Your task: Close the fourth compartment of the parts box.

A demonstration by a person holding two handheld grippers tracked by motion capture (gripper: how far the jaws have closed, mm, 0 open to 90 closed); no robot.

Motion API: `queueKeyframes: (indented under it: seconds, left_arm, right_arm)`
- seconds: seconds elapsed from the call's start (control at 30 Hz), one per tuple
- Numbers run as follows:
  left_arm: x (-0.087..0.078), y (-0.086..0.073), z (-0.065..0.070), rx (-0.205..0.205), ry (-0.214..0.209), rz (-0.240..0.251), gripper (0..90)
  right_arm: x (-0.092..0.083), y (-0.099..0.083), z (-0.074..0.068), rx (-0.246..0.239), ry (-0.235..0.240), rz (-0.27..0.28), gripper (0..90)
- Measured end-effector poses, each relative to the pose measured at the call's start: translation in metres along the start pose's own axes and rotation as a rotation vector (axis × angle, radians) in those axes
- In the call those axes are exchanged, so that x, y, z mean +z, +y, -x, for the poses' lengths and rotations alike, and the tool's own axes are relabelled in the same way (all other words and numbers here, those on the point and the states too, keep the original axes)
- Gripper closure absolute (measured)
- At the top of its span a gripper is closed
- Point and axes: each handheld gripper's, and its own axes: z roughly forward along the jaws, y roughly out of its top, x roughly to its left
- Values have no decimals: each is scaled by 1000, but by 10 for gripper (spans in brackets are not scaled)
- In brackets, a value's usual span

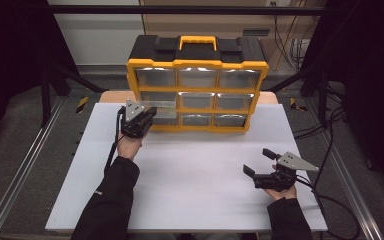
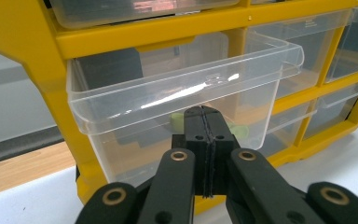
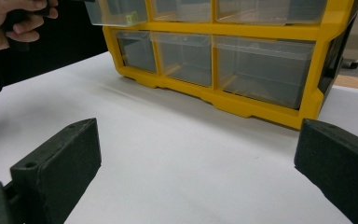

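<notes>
Left claw point(image 2: 204, 140) fully closed against pulled-out clear drawer point(image 2: 177, 93); green item point(image 2: 177, 120) inside not yet removed; right claw point(image 1: 262, 163) wide, idle

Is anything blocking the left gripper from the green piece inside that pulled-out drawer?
Yes. The drawer's clear front wall stands between the shut left gripper and the green piece inside; the drawer's top is open.
</notes>
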Motion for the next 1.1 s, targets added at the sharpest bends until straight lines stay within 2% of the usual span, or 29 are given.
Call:
queueKeyframes:
  seconds: [1.1]
  left_arm:
    - [24, 10, -11, 6, 30, -22, 895]
  right_arm:
    - [0, 0, 1, -1, -2, 2, 11]
